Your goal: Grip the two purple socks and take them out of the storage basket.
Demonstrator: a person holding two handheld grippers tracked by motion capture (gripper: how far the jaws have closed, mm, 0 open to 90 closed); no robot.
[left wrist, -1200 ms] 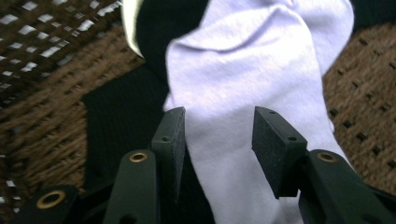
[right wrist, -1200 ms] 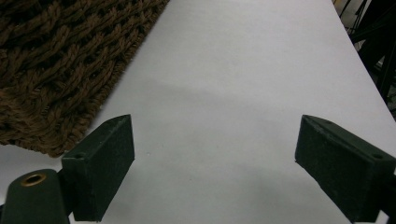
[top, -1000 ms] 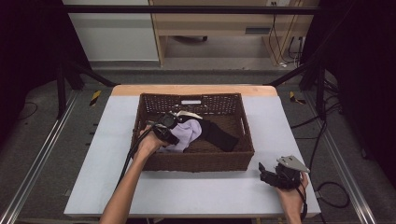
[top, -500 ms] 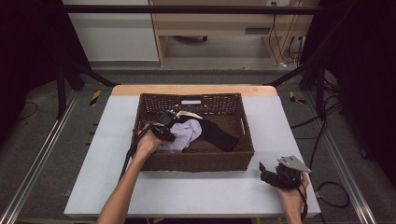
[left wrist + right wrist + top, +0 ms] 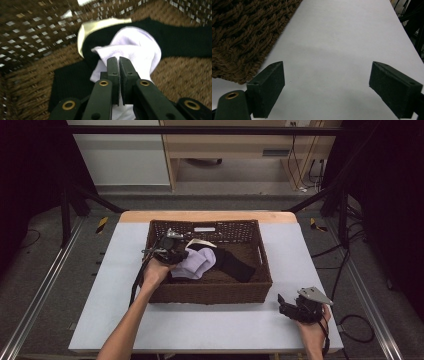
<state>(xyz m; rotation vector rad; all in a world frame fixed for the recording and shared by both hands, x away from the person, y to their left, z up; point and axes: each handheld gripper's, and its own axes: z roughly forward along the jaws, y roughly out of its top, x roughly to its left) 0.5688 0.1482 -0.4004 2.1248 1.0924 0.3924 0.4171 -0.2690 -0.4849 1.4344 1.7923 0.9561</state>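
A brown wicker basket (image 5: 210, 296) sits mid-table with socks in it. My left gripper (image 5: 182, 255) reaches in from the basket's left side and is shut on a pale lavender-white sock (image 5: 197, 265). In the left gripper view the gripper (image 5: 119, 60) has its jaws pressed together with a fold of that pale sock (image 5: 135, 47) pinched between them. A black sock (image 5: 235, 265) lies under and to the right of it, and a cream piece (image 5: 200, 243) peeks out behind. My right gripper (image 5: 281, 301) rests open over bare table by the basket's front right corner.
The white table (image 5: 342, 37) lies bare between the jaws of the right gripper (image 5: 327, 87), with the basket's woven corner (image 5: 244, 32) close at the upper left. The basket wall (image 5: 30, 30) stands close beside the left gripper. Cables trail off the table's right edge.
My left gripper has lifted slightly inside the basket, with the pale sock bunched at its tips. The right gripper has stayed where it was.
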